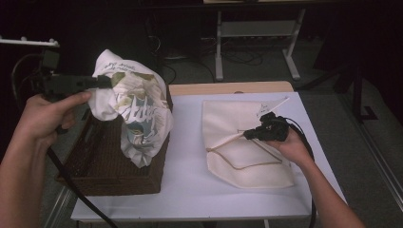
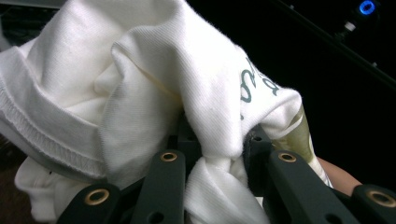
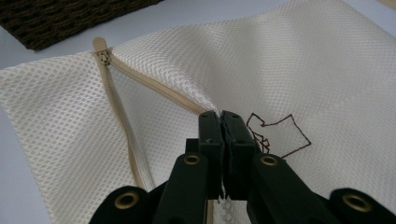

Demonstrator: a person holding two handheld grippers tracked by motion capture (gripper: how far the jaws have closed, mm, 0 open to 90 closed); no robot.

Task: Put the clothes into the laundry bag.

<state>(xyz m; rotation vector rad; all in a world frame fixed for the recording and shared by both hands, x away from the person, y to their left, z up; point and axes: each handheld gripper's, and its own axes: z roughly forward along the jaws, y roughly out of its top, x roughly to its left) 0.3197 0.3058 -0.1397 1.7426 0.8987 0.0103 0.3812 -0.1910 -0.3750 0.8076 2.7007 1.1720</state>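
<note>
Soft ribbed cotton shirt (image 1: pixel 135 107), cream mesh laundry bag (image 1: pixel 247 147) w/ zip, rough woven wicker basket (image 1: pixel 109 166), matt table (image 1: pixel 190 190)

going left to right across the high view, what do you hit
left gripper → printed white t-shirt bunched in its jaws above the dark woven basket → bare white table top → cream mesh laundry bag → right gripper pinching the bag's open edge
</note>
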